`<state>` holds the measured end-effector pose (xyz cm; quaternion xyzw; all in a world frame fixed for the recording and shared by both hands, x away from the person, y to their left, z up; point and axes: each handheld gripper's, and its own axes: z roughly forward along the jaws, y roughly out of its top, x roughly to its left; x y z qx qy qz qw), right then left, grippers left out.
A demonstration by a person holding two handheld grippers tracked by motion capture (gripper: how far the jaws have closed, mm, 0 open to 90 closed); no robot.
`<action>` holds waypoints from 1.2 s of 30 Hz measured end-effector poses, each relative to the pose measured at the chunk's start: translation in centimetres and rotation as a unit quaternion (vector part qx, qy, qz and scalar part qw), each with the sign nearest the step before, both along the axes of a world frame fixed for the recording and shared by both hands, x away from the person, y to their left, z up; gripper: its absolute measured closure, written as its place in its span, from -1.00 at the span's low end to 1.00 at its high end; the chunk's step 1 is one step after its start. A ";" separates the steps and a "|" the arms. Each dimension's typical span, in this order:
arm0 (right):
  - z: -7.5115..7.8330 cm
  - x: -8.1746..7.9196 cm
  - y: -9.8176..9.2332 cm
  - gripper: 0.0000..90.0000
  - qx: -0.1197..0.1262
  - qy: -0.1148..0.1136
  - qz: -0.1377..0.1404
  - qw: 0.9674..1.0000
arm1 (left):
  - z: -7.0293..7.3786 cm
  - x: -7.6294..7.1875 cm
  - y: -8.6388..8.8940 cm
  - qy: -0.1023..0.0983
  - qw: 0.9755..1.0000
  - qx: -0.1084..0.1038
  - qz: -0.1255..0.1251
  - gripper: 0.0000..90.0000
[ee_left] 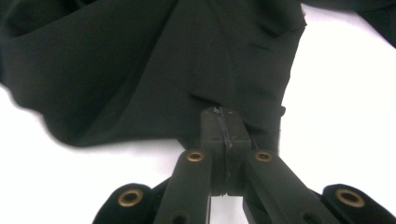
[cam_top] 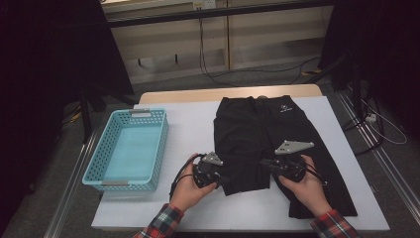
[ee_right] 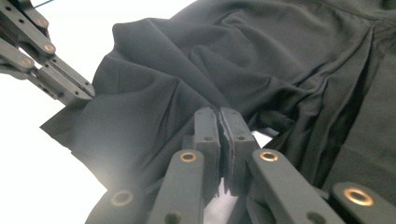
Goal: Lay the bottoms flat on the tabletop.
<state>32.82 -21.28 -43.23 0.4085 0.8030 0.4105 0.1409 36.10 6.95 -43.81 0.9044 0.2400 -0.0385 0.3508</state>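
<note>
Black shorts (cam_top: pixel 270 144): spread flat on the white worktop (cam_top: pixel 193 124), waistband toward its far edge, one leg running toward the near right corner. From above you see the printed white logo (cam_top: pixel 284 107) near the waistband; neither gripper view takes it in. Left gripper (cam_top: pixel 218 182): in your left hand (cam_top: pixel 185 191) at the hem of the left leg, near the worktop's near edge. Its own view shows what the high view cannot resolve: the jaws pressed together with a fold of the black hem pinched at the tips (ee_left: pixel 223 122). Right gripper (cam_top: pixel 265 162): in your right hand (cam_top: pixel 307 186) at the inner part of the legs; its view shows the pads (ee_right: pixel 223 122) closed on bunched, creased fabric, and your left gripper's linkage at the upper left, biting the cloth's corner. Turquoise perforated basket (cam_top: pixel 101 156): at the worktop's left edge, well apart from the shorts, seen from above.
</note>
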 end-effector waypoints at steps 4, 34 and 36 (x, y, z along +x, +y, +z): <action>0.0 0.0 -0.1 0.79 -0.006 -0.001 -0.006 1.000 | 1.1 0.6 1.7 0.015 0.999 -0.038 0.020 1.00; 0.8 -3.3 2.7 0.70 -0.007 -0.012 0.082 0.997 | 1.8 0.7 2.8 0.010 0.998 -0.048 0.028 1.00; 0.1 -3.4 3.2 0.68 -0.018 -0.005 0.094 0.995 | 1.8 0.7 2.8 0.008 0.999 -0.045 0.025 1.00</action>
